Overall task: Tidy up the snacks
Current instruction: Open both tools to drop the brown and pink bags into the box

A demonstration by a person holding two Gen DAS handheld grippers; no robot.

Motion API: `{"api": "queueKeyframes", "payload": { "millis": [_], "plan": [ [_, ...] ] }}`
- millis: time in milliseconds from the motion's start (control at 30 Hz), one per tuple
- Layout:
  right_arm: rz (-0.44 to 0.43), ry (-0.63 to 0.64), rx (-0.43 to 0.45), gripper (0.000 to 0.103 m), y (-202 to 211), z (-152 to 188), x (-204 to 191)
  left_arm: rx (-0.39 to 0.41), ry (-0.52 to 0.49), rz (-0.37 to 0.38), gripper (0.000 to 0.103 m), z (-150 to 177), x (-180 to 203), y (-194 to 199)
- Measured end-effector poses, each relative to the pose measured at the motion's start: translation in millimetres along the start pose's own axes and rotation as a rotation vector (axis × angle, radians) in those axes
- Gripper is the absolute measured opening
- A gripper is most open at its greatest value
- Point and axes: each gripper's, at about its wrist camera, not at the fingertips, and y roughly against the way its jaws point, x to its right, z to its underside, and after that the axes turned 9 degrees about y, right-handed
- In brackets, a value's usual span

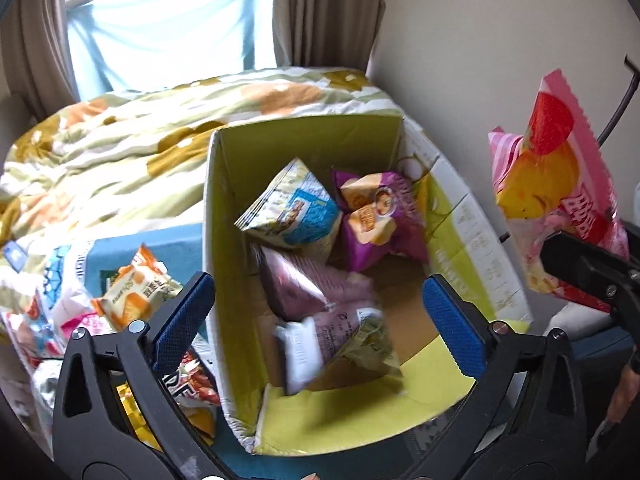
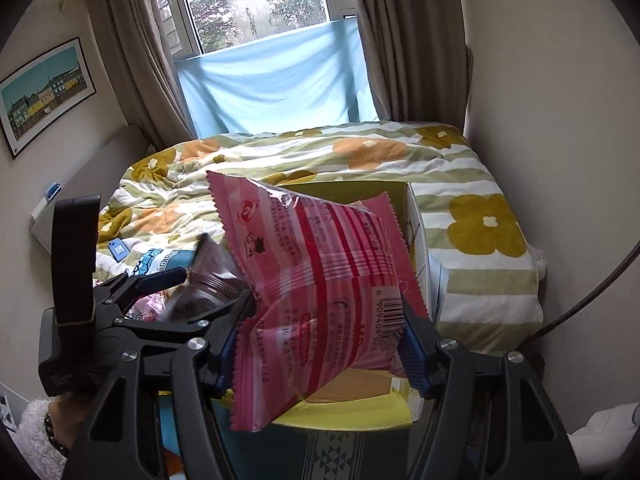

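Note:
An open cardboard box [image 1: 240, 184] with a green inside stands on the bed. It holds a blue-and-white snack bag [image 1: 296, 208], a purple bag [image 1: 376, 216] and a mauve bag [image 1: 320, 296], which is blurred just below my left gripper [image 1: 318, 304]. That gripper is open and empty over the box. My right gripper [image 2: 320, 348] is shut on a pink snack bag [image 2: 320, 292] and holds it above the box's near right side [image 2: 352, 416]. The pink bag also shows in the left wrist view [image 1: 556, 200].
Loose snack bags lie left of the box, among them an orange-and-white one [image 1: 136, 292] and a red one [image 1: 196, 380]. A flowered quilt [image 1: 160, 128] covers the bed behind. A wall [image 1: 480, 40] is close on the right, a curtained window [image 2: 272, 40] behind.

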Motion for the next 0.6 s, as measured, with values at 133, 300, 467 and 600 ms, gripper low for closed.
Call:
{"api": "queueKeyframes", "payload": {
  "millis": [133, 300, 467, 600],
  "plan": [
    [-0.049, -0.017, -0.012, 0.061, -12.3, 3.0, 7.9, -0.034, 0.026, -0.006, 0.102, 8.9, -11.7, 3.4],
    [-0.090, -0.042, -0.043, 0.061, -27.4, 5.4, 10.9, -0.038, 0.063, -0.044, 0.102, 11.5, -25.4, 21.9],
    [-0.106, -0.033, -0.084, 0.062, -37.6, -1.0, 6.2, -0.025, 0.088, -0.077, 0.102, 7.9, -37.9, 37.6],
    [-0.125, -0.039, -0.108, 0.062, -54.2, 1.9, 7.9, -0.022, 0.069, -0.118, 0.102, 9.3, -44.3, 43.7]
  ]
}}
